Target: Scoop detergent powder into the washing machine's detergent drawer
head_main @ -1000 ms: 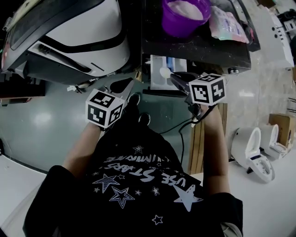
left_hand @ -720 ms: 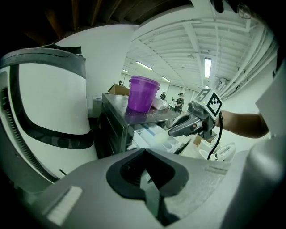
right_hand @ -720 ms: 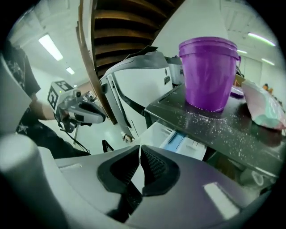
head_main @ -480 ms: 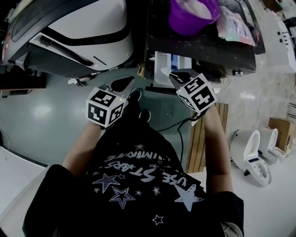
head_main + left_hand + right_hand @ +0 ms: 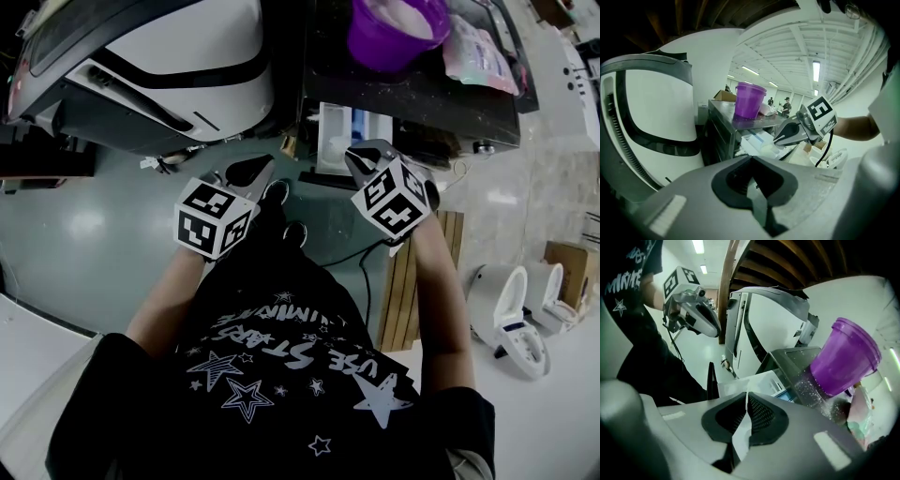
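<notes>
The white detergent drawer stands pulled out of the dark washing machine. My right gripper is shut on the thin handle of a white scoop, whose bowl hangs over the drawer. In the left gripper view the scoop shows at the right gripper's tip above the drawer. In the right gripper view the white handle runs between the jaws. A purple tub of powder stands on the machine's top. My left gripper is shut on nothing, left of the drawer.
A large white rounded machine fills the upper left. A pastel detergent bag lies beside the tub. Wooden boards and white toilets stand on the floor at the right. A black cable trails below the right gripper.
My right gripper has rolled, its marker cube turning and shifting a little left and down, with the scoop staying over the drawer. The left gripper has held still.
</notes>
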`<action>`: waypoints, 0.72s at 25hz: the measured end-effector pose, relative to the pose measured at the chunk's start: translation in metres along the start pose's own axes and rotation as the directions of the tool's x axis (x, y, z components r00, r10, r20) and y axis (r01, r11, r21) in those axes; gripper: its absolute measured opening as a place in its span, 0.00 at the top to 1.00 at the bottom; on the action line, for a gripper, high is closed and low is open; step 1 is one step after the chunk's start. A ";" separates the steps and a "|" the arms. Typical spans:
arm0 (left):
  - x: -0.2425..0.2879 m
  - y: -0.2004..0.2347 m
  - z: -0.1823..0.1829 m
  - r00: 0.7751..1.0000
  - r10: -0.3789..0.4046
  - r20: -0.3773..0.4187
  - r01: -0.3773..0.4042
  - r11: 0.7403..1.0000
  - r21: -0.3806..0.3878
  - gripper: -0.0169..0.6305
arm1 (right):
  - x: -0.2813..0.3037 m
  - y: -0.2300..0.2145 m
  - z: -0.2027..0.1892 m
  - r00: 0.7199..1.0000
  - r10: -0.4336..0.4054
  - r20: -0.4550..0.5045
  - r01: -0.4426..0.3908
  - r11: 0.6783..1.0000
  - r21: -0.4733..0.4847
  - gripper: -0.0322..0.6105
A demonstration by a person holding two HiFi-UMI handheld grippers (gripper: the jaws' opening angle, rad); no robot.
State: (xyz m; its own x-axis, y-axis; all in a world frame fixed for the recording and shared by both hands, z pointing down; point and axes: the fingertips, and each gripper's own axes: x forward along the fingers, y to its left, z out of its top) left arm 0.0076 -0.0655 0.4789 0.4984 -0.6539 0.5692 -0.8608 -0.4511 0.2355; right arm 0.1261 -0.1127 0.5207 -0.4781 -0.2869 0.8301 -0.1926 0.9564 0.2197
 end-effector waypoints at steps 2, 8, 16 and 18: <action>-0.002 -0.001 -0.001 1.000 0.000 0.003 0.000 1.000 0.001 0.97 | -0.001 0.000 0.002 0.999 -0.031 0.010 0.031 0.998 -0.053 0.89; -0.005 -0.004 -0.004 1.000 0.002 0.007 -0.002 1.000 0.002 0.97 | -0.002 0.001 0.006 0.993 -0.116 0.026 0.119 0.975 -0.188 0.89; -0.011 -0.008 -0.002 0.999 0.030 0.027 -0.031 0.999 0.031 0.97 | -0.005 0.000 0.008 0.963 -0.265 0.044 0.263 0.898 -0.353 0.89; -0.014 -0.010 -0.001 0.999 0.041 0.029 -0.043 0.998 0.056 0.97 | -0.006 0.000 0.009 0.953 -0.300 0.049 0.294 0.865 -0.408 0.89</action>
State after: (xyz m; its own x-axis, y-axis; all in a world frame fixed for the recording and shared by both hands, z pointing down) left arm 0.0088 -0.0510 0.4694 0.4652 -0.6892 0.5555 -0.8743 -0.4558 0.1667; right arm 0.1211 -0.1120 0.5112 -0.4399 -0.5633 0.6994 0.0425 0.7649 0.6427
